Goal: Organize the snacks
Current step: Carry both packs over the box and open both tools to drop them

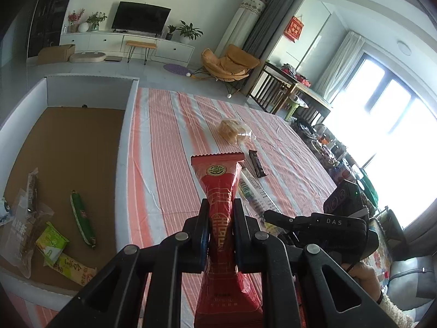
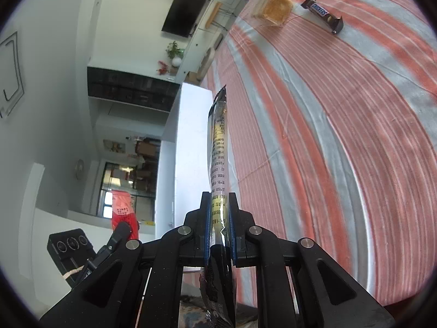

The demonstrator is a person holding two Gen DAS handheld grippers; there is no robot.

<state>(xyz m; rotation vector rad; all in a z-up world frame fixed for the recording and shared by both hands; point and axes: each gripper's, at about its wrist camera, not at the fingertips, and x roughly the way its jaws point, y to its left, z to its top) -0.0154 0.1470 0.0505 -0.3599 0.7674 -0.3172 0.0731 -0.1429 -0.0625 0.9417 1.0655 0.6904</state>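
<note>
My left gripper (image 1: 220, 213) is shut on a red snack packet (image 1: 218, 180), held upright above the striped tablecloth (image 1: 169, 142), just right of the white cardboard box (image 1: 124, 142). Several snacks lie on the box's brown floor, among them a long green packet (image 1: 82, 216) and a light green packet (image 1: 52, 242). My right gripper (image 2: 220, 205) is shut on a long clear-and-black snack packet (image 2: 218, 142), rolled sideways beside the box wall (image 2: 188, 142). It also shows at the lower right of the left wrist view as the right gripper (image 1: 275, 216). The red packet (image 2: 123, 213) appears at the lower left of the right wrist view.
On the cloth lie a wrapped yellow cake (image 1: 232, 131) and a dark chocolate bar (image 1: 256, 164); the same cake (image 2: 273, 8) and bar (image 2: 322, 13) show in the right wrist view. A cluttered side table (image 1: 327, 150) lines the cloth's right edge.
</note>
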